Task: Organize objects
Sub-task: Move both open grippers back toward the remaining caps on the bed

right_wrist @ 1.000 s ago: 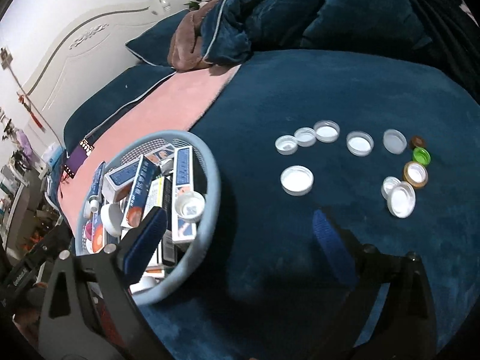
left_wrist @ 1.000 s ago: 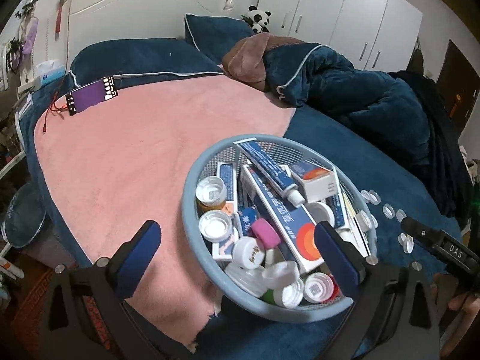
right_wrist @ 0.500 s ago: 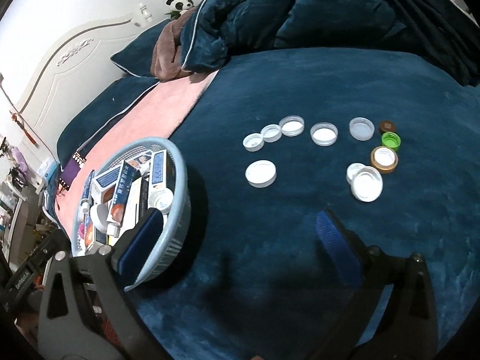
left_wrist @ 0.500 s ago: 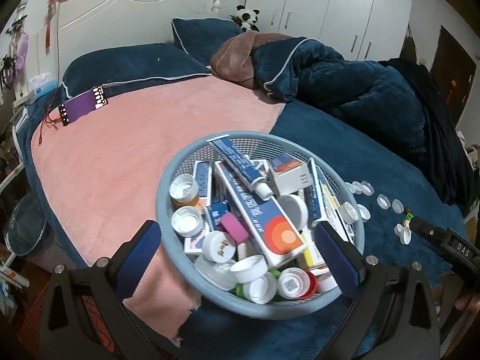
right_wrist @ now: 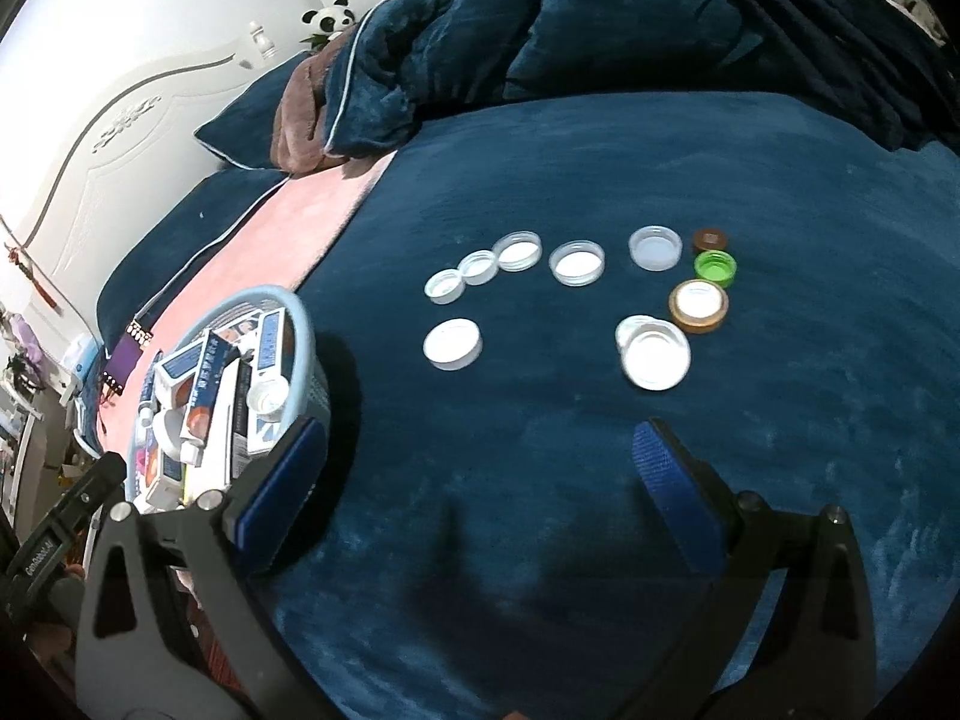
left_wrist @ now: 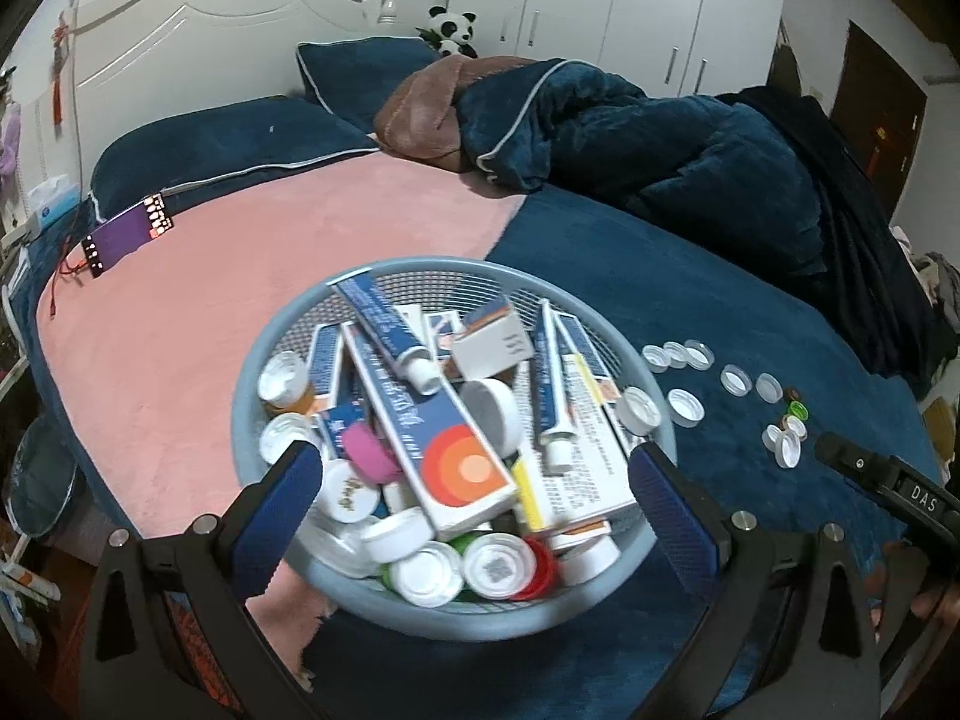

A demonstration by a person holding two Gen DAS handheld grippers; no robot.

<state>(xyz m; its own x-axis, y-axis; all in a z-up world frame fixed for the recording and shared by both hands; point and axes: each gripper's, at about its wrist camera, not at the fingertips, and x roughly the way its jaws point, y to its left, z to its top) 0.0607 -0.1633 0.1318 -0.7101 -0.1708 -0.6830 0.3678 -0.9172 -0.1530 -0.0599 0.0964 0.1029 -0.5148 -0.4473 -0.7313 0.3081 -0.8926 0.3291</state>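
Both tongs, left (left_wrist: 474,495) and right (right_wrist: 480,468), gaping wide, empty. Basket (left_wrist: 651,534) now nearer, perhaps approached for picking; loose caps (right_wrist: 453,344) at twelve o'clock.

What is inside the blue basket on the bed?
The basket holds medicine boxes, ointment tubes, a pink cap and white caps. Anything beneath is covered.

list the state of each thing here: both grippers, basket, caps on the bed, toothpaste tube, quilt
left gripper: open, empty, over the basket
right gripper: open, empty, above the blue blanket
basket: piled full
loose caps: off any bottle, most lying open side up
toothpaste tube: capped, lying on top
quilt: crumpled
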